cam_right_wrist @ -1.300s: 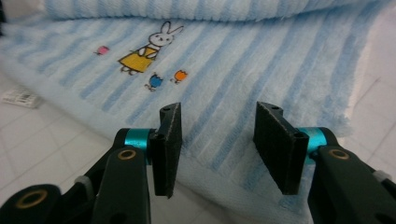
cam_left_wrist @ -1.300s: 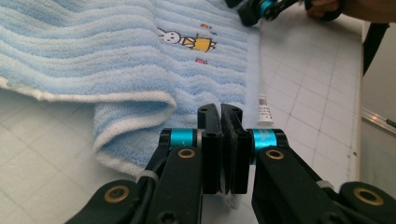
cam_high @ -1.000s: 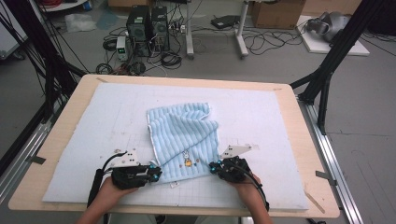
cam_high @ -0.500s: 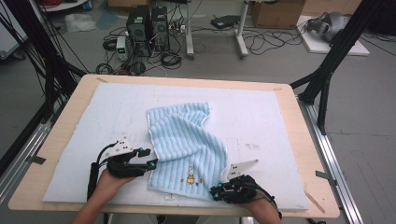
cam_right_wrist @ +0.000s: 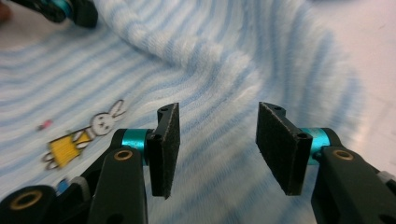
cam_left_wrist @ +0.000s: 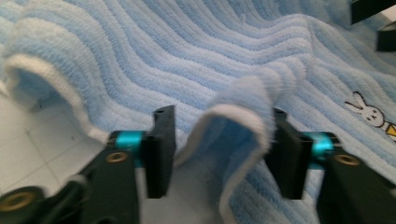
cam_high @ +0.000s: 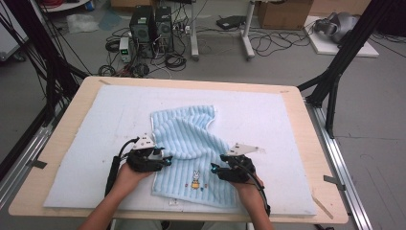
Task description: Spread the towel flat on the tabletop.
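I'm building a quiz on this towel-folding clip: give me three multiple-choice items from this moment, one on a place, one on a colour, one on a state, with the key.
1. Where on the towel is the rabbit picture?
A. near the edge closest to the person
B. at the far edge
C. on a hanging corner

2. What colour is the towel?
A. dark green
B. light blue
C. red

3. How does the right gripper stand?
A. clamped on a towel corner
B. jaws apart, nothing pinched
C. holding a cup

Key: 1 A, the high view shows the rabbit picture low on the towel, between the left gripper and the right one. 2 B, the ribbed cloth is light blue in every view. 3 B, the right gripper view shows both pads parted over the towel, with no cloth gripped between them.
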`<state>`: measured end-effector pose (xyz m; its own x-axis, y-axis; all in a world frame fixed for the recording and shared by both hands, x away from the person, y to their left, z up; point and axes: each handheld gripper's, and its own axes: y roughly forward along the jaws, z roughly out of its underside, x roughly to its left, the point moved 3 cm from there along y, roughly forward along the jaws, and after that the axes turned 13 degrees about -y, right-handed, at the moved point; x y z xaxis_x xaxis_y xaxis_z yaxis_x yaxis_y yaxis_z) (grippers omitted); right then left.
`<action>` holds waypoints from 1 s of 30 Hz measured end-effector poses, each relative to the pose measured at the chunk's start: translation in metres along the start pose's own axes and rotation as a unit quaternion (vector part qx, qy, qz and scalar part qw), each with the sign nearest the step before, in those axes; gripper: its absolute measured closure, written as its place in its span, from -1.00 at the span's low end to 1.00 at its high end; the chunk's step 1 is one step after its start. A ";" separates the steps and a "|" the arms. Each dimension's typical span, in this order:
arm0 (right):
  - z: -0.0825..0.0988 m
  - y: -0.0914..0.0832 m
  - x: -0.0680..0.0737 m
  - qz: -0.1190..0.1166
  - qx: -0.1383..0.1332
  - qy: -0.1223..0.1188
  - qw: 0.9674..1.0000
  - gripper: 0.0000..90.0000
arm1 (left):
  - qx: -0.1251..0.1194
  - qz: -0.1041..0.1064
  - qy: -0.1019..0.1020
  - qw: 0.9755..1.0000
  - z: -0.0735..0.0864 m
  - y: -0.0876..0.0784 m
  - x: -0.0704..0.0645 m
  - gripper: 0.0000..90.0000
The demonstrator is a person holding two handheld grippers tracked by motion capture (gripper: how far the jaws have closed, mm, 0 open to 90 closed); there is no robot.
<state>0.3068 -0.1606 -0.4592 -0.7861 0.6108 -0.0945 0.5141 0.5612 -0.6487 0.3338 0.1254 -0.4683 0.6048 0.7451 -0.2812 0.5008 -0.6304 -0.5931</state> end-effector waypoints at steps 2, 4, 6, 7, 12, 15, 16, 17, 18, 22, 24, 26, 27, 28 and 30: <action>-0.001 0.012 0.004 -0.001 0.023 -0.014 1.000 0.15 | 0.002 -0.006 0.012 1.000 0.000 0.001 -0.002 0.40; -0.003 0.013 0.007 0.002 0.022 -0.023 0.999 0.43 | 0.006 0.002 0.020 1.000 0.001 0.000 -0.002 0.67; -0.003 0.011 0.009 -0.016 0.023 -0.023 0.999 0.78 | 0.009 0.011 0.019 1.000 0.002 -0.003 -0.003 0.84; -0.002 0.010 0.009 -0.027 0.023 -0.024 0.999 0.84 | 0.011 0.017 0.017 1.000 0.005 -0.006 -0.003 0.86; 0.002 0.004 0.018 -0.078 0.017 -0.029 0.996 0.87 | 0.018 0.045 0.013 0.999 0.020 -0.026 -0.003 0.86; 0.004 0.001 0.026 -0.107 0.016 -0.033 0.994 0.86 | 0.025 0.056 0.020 0.998 0.031 -0.038 -0.009 0.86; 0.004 0.000 0.029 -0.118 0.017 -0.033 0.992 0.86 | 0.027 0.058 0.023 0.998 0.034 -0.042 -0.010 0.86; 0.005 -0.001 0.032 -0.125 0.016 -0.037 0.991 0.86 | 0.029 0.059 0.026 0.997 0.037 -0.045 -0.012 0.86; 0.006 -0.003 0.035 -0.132 0.016 -0.039 0.990 0.86 | 0.033 0.061 0.028 0.997 0.039 -0.049 -0.013 0.86; 0.009 -0.008 0.048 -0.159 0.020 -0.045 0.986 0.85 | 0.039 0.073 0.031 0.996 0.050 -0.059 -0.018 0.86; 0.010 -0.011 0.052 -0.172 0.021 -0.046 0.984 0.82 | 0.037 0.080 0.025 0.996 0.053 -0.062 -0.019 0.86; 0.009 -0.014 0.053 -0.172 0.017 -0.050 0.984 0.69 | 0.031 0.085 0.021 0.996 0.054 -0.065 -0.018 0.82; 0.008 -0.016 0.051 -0.168 0.011 -0.041 0.985 0.61 | 0.026 0.083 0.015 0.996 0.052 -0.067 -0.017 0.69; 0.006 -0.018 0.047 -0.161 -0.004 -0.032 0.986 0.54 | 0.018 0.076 0.001 0.997 0.050 -0.068 -0.015 0.45; 0.000 -0.023 0.036 -0.133 -0.033 -0.008 0.990 0.41 | -0.004 0.059 -0.009 0.998 0.044 -0.071 -0.008 0.16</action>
<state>0.2668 -0.1521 -0.4478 -0.9021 0.4272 0.0614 0.3080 0.7368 -0.6019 0.2656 0.1738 -0.4570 0.6487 0.6692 -0.3624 0.4320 -0.7159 -0.5485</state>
